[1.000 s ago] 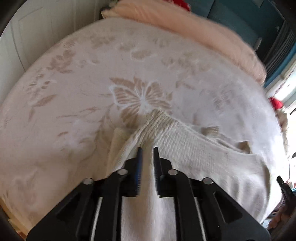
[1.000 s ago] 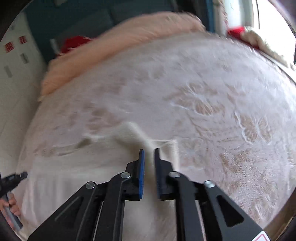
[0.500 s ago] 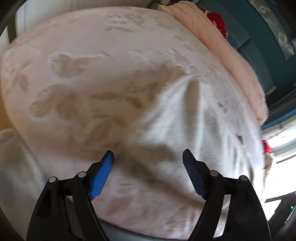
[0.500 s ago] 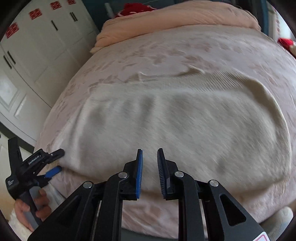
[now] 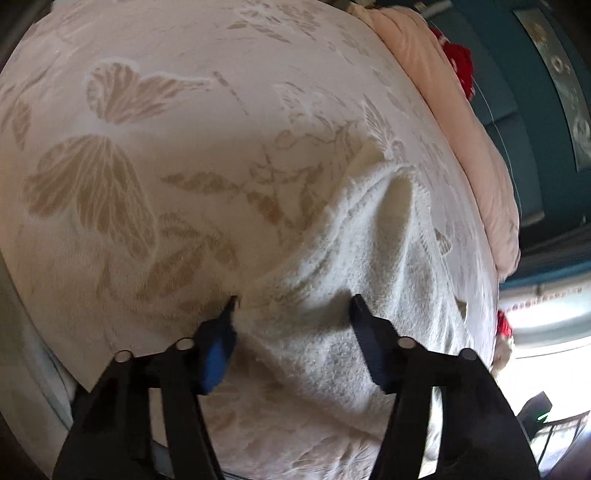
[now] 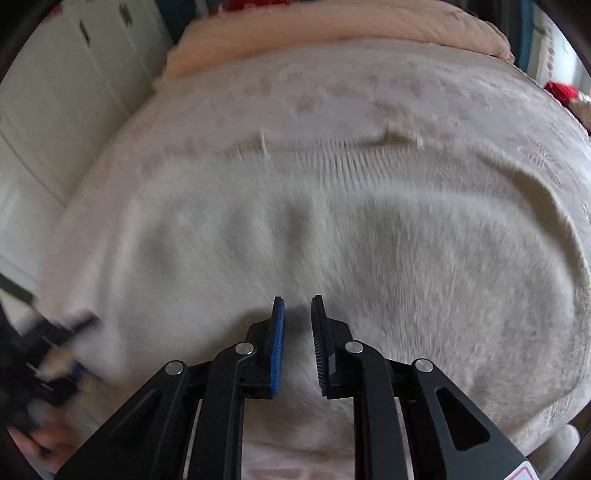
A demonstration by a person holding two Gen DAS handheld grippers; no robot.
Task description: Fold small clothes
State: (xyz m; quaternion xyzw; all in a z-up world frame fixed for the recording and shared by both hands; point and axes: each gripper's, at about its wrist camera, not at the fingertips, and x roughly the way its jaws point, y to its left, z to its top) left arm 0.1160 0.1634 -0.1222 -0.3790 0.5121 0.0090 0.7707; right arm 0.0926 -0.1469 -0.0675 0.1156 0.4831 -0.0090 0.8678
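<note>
Two grippers are hovering over my cream fuzzy knit garment [image 6: 314, 236] lying on the floral bedspread [image 5: 147, 166]: left gripper [image 5: 291, 314] spread wide at its edge, six o'clock; right gripper [image 6: 297, 325] slightly parted, gripping nothing. Closing carelessly risks snagging bedspread too.

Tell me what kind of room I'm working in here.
Most likely a bedroom. A cream garment lies spread on a bed with a butterfly-patterned bedspread, a peach quilt is bunched along its far side, and white cabinet doors stand beside it.

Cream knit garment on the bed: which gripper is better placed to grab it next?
Left, probably. The left gripper is open and straddles the cream knit garment at its edge; the right gripper, nearly closed, hovers mid-cloth.
</note>
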